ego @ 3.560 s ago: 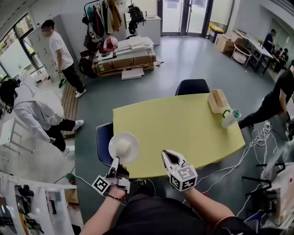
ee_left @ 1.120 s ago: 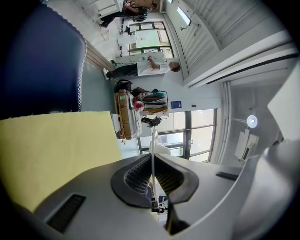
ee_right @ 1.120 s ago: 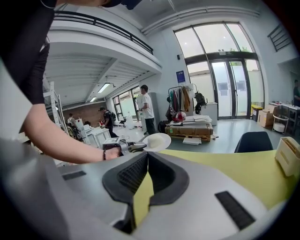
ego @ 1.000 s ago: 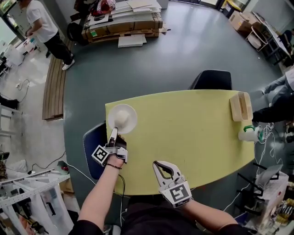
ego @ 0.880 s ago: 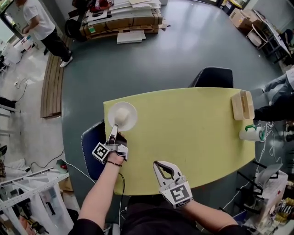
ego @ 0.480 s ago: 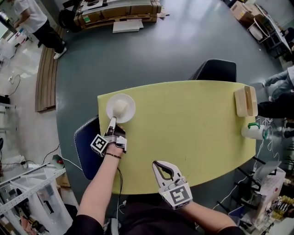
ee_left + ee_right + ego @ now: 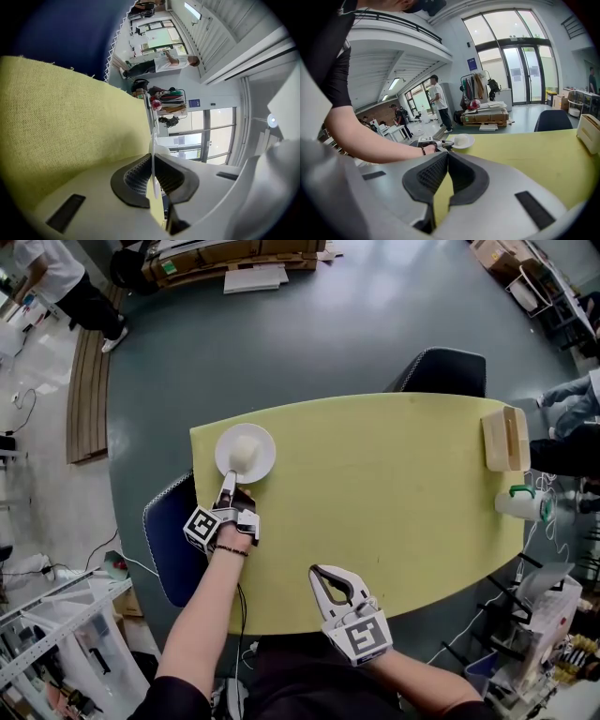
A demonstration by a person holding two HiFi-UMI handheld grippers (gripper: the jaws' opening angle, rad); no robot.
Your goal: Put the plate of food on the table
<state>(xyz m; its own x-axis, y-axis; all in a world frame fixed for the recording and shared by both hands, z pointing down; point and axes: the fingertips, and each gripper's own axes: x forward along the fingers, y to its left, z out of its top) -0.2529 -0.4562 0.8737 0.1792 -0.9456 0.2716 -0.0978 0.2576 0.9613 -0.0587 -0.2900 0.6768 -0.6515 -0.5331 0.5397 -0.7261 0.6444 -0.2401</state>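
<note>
Near the yellow table's (image 7: 394, 484) corner, the left claw (image 7: 228, 483) pinches the rim of a round white plate (image 7: 264, 448) bearing a pale mound (image 7: 244, 450); the right claw (image 7: 316, 571) is clenched, empty.

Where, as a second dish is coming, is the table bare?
The table is bare through its middle, from the plate in the left gripper across to the wooden tray and jug. Those two crowd the right end; the right gripper sits over the near edge.
</note>
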